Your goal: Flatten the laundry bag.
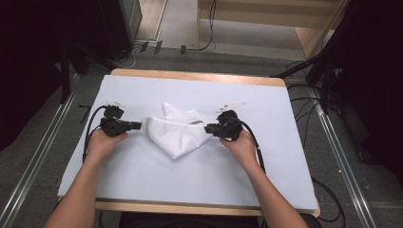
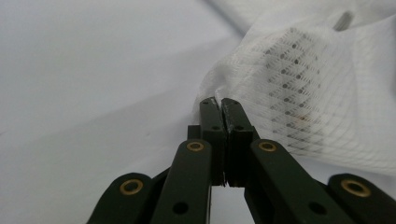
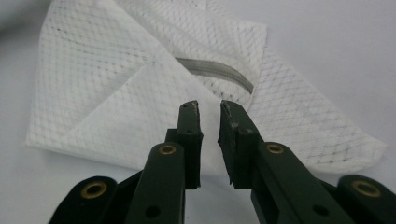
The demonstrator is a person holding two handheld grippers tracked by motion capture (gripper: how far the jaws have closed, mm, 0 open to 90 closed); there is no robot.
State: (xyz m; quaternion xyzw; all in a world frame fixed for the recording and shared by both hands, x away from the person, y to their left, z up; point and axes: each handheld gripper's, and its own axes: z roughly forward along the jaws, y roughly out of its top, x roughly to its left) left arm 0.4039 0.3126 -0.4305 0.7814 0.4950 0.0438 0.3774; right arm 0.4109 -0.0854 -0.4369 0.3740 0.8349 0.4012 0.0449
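A white mesh bag point(image 1: 176, 135) lies crumpled in the middle of the table, and its grey zipper point(image 3: 215, 73) faces up. My left gripper point(image 1: 138, 125) lies level at the bag's left corner. In the left gripper view its jaws point(image 2: 218, 101) are pressed together on the edge of the mesh bag point(image 2: 303, 88). My right gripper point(image 1: 208, 129) is at the bag's right corner. In the right gripper view it point(image 3: 209, 109) stands a little open over the mesh bag point(image 3: 116, 93), with a narrow gap between the pads.
A pale sheet covers the wooden table point(image 1: 142, 180). Dark stands and cables point(image 1: 309, 109) flank the table on the floor. A person's forearms come in from the near edge.
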